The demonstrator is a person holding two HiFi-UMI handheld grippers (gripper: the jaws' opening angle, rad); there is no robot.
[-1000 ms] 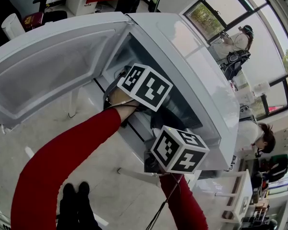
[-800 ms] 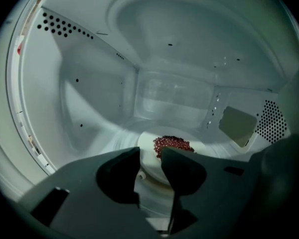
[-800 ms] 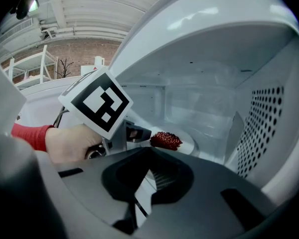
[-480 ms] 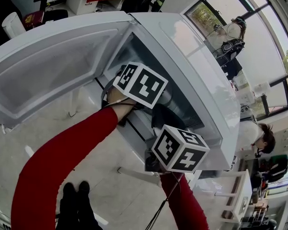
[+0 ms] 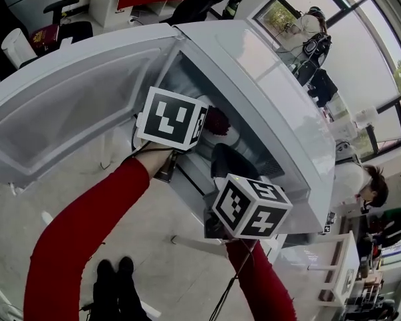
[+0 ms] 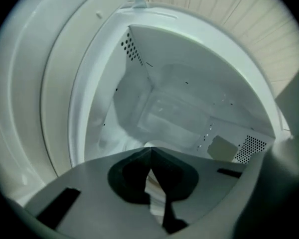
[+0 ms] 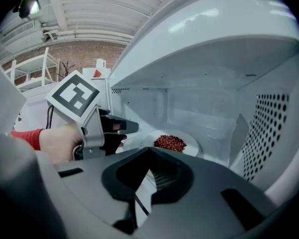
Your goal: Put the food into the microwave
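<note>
The microwave [image 5: 267, 79] looks glossy and smooth; the sleeve [image 5: 87, 229] is matt red cloth.

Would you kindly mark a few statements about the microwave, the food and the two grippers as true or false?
1. The door of the microwave stands open. True.
2. The plate of red food lies inside the microwave. True.
3. The left gripper is clamped on the plate. False: its jaws are together on nothing, short of the plate.
4. The right gripper has its jaws spread wide. False: they are together and empty.
5. The person's sleeves are blue. False: they are red.
</note>
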